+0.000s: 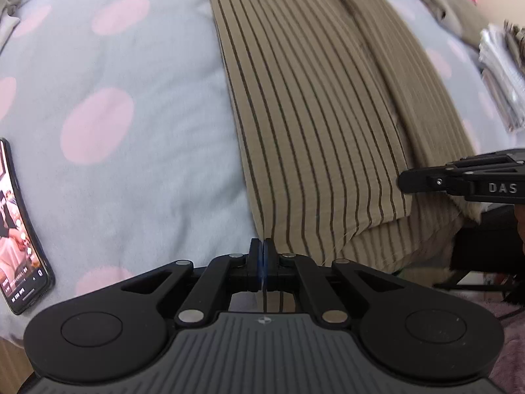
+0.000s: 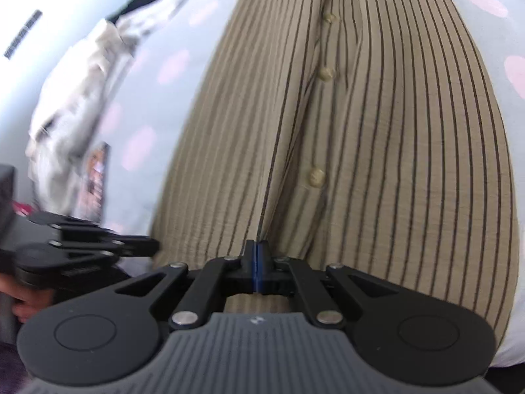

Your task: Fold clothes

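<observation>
Nearest in the left wrist view: left gripper (image 1: 263,246), jaws pressed together, tips at the near left corner of the striped shirt (image 1: 315,108). Hard to tell whether a thin edge of cloth sits between the pads; nothing thick there. Pointing steeply down at the bedding.

Nearest in the right wrist view: right gripper (image 2: 256,249), jaws also closed flat against each other, tips over the near hem of the striped shirt (image 2: 377,131). Not clear whether fabric is pinched.

Seen from the side in each other's view: right gripper (image 1: 407,182) at the right edge, touching or just above the shirt's right side; left gripper (image 2: 154,246) at the lower left, just beside the shirt's left edge, with part of a hand (image 2: 26,305) behind it.

Further out: shirt lying flat and long on the grey bedcover with pink dots (image 1: 131,82), olive with dark thin stripes, one side folded over, a row of buttons (image 2: 316,177) running up the middle.

To the left on the cover: phone (image 1: 19,229), screen lit.

Farthest: heap of pale clothes (image 2: 82,92) at the left of the right wrist view, and grey and white garments (image 1: 492,65) at the upper right of the left wrist view, all blurred.
</observation>
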`<state>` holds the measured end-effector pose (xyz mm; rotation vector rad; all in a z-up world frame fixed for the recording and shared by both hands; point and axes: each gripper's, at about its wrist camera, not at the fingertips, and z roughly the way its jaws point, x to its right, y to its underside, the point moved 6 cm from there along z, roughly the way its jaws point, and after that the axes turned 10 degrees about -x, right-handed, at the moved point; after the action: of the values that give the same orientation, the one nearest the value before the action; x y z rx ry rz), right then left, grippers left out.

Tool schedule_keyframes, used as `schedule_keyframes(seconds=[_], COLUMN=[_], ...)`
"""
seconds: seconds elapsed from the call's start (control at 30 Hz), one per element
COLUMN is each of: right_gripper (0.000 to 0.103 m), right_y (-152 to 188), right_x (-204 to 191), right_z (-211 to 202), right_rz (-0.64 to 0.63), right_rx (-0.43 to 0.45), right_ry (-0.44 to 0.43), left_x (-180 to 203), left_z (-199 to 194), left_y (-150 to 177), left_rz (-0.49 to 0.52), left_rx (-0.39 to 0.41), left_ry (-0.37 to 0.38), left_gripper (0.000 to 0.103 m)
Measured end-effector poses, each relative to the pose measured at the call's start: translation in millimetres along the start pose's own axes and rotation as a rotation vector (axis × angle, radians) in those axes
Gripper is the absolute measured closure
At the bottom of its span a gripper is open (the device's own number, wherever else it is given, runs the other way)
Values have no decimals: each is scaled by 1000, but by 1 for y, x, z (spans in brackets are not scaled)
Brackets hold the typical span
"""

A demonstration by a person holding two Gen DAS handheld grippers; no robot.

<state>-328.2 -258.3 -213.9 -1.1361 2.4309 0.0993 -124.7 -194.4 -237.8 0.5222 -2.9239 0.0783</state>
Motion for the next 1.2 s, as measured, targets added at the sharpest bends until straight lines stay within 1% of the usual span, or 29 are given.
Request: schedule_keyframes(seconds=[0.1, 0.2, 0.27, 0.37, 0.43, 0.5, 0.53, 0.57, 0.6, 0.67, 0.73, 0.77, 0.83, 0.87, 0.93, 1.0, 1.1, 1.2], right_gripper=[103, 102, 103, 102, 98, 97, 97, 92, 82, 71, 68, 64, 61, 59, 59, 58, 58, 58], right_y=[2, 4, 9, 14, 17, 18, 17, 16, 15, 13, 11, 11, 12, 14, 21, 27, 32, 31], right_x=[6, 6, 6, -1, -6, -10, -11, -9, -6, 7, 34, 48, 78, 96, 122, 135, 144, 143], right_z=[11, 14, 17, 25, 21, 9, -1, -11, -23, -47, -63, -70, -81, -82, -79, -71, -59, -50], right_rz=[11, -1, -13, -45, -76, -100, -111, -116, -118, -108, -56, -24, 50, 105, 207, 271, 323, 328], right_rx=[-25, -43, -75, -125, -127, -109, -89, -63, -32, 27, 68, 86, 109, 105, 96, 88, 67, 66], right_ry=[13, 18, 28, 28, 37, 35, 32, 34, 40, 69, 129, 159, 206, 207, 190, 169, 129, 108], left_x=[2, 3, 5, 13, 16, 18, 18, 17, 17, 16, 15, 14, 11, 9, 5, 3, 1, 4], left_z=[3, 5, 6, 4, -6, -17, -23, -29, -34, -35, -32, -28, -20, -16, -10, -5, -4, -2], left_y=[1, 4, 6, 13, 13, 13, 11, 8, 5, -3, -8, -9, -8, -6, -1, -1, 1, 1], left_rz=[8, 15, 34, 97, 118, 126, 124, 121, 118, 90, 60, 48, 24, 9, -24, -50, -54, -46], left_rx=[-13, -31, -50, -71, -47, -10, 15, 36, 56, 75, 85, 79, 54, 44, 27, 16, 21, 29], left_ry=[-11, -17, -31, -79, -89, -87, -78, -73, -68, -65, -52, -34, -2, 6, 24, 47, 50, 37], left_gripper=[103, 103, 103, 103, 93, 72, 67, 58, 55, 55, 54, 54, 54, 54, 54, 54, 49, 49])
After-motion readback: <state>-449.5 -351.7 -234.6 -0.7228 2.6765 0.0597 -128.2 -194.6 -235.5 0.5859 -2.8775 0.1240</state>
